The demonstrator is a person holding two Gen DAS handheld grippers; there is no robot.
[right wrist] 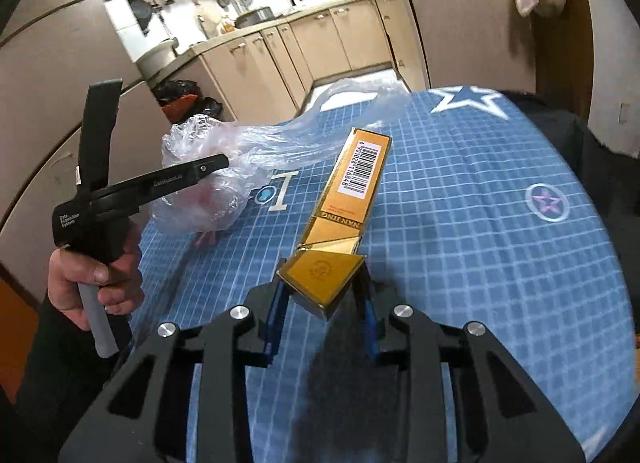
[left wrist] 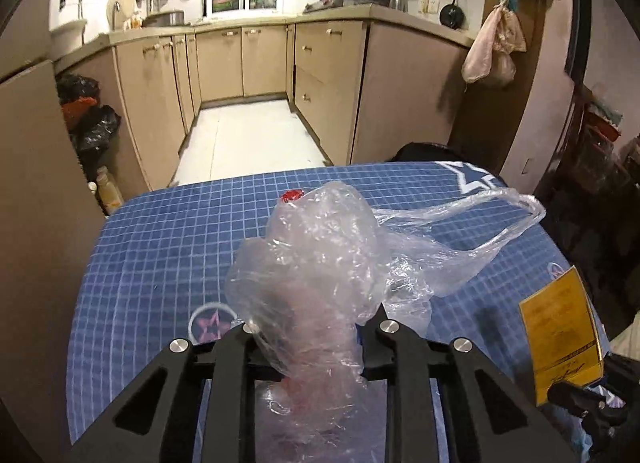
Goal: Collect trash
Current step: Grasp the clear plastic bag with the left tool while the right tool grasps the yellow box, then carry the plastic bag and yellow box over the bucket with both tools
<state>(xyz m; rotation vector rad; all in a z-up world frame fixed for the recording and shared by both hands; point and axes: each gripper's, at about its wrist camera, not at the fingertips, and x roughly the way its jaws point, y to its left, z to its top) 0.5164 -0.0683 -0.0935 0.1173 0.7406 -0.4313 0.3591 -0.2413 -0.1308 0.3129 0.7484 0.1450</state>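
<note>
Left claw (left wrist: 308,327) closed on bunched clear plastic bag (left wrist: 320,263), gathering it off desk (left wrist: 160,243); bag handle trails toward 2 o'clock, mouth not readable. Right claw (right wrist: 324,291) clamped on open flap end of gold cigarette box (right wrist: 352,183), box pointing to 12 o'clock, likely bound for bag. Right view alone shows barcode and person's hand (right wrist: 96,283) on left handle; left view alone shows red scrap (left wrist: 292,196) behind bag.
</note>
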